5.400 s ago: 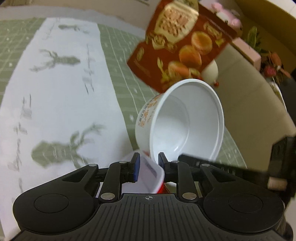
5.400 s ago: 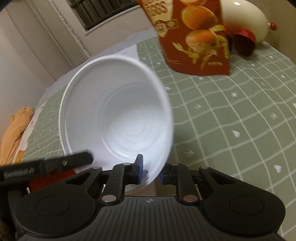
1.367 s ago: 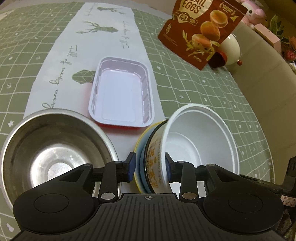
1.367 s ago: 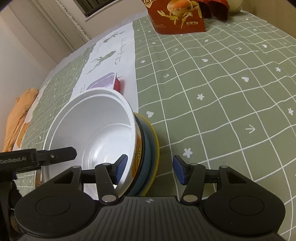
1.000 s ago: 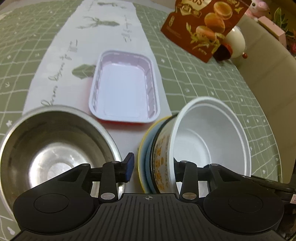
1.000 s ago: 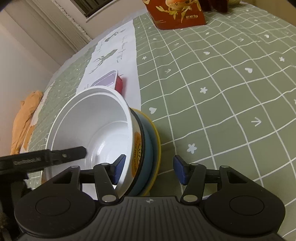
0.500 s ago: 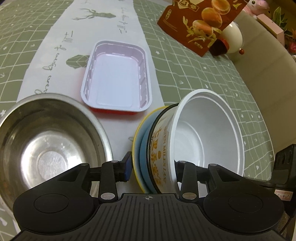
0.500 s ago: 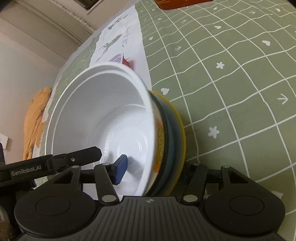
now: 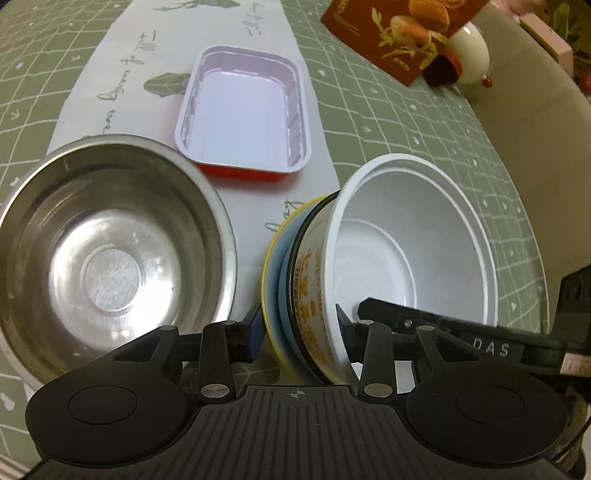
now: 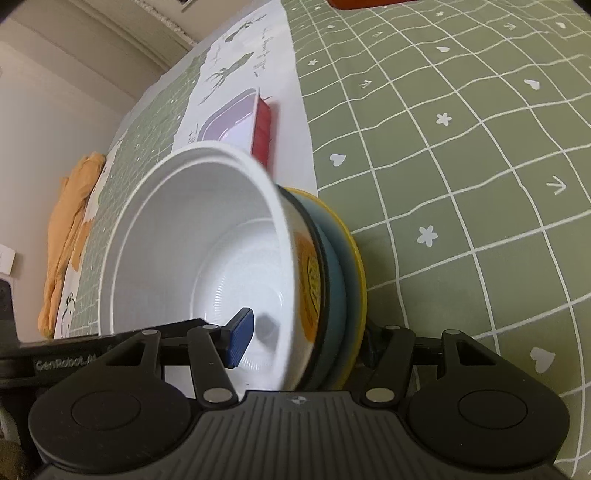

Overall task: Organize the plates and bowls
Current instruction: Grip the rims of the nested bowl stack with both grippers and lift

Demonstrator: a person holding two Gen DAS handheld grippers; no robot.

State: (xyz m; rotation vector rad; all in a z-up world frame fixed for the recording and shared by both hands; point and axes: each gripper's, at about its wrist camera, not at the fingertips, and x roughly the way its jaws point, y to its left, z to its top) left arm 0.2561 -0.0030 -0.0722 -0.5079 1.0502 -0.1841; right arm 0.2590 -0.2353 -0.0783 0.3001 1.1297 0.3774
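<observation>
A white paper bowl (image 9: pixel 413 236) with orange print sits nested in a blue bowl (image 9: pixel 283 280) on a yellow plate (image 9: pixel 266 273). My left gripper (image 9: pixel 297 326) is open and straddles the near edge of this stack, one finger outside the plate, one inside the white bowl. My right gripper (image 10: pixel 306 339) is open and straddles the stack's opposite edge (image 10: pixel 321 280), its blue pad inside the white bowl (image 10: pixel 207 251). An empty steel bowl (image 9: pixel 107 240) stands left of the stack. A white rectangular tray (image 9: pixel 243 114) with a red outside lies beyond it.
The green checked tablecloth (image 10: pixel 461 147) has a white runner (image 9: pixel 147 55) with deer prints. A red snack bag (image 9: pixel 399 33) and a white egg-shaped ornament (image 9: pixel 469 51) stand at the far right. An orange cloth (image 10: pixel 70 221) lies at the table's far side.
Both grippers have moved closer in around the stack's edges. The white bowl now sits in the blue bowl on the plate; earlier both grippers held it in the air.
</observation>
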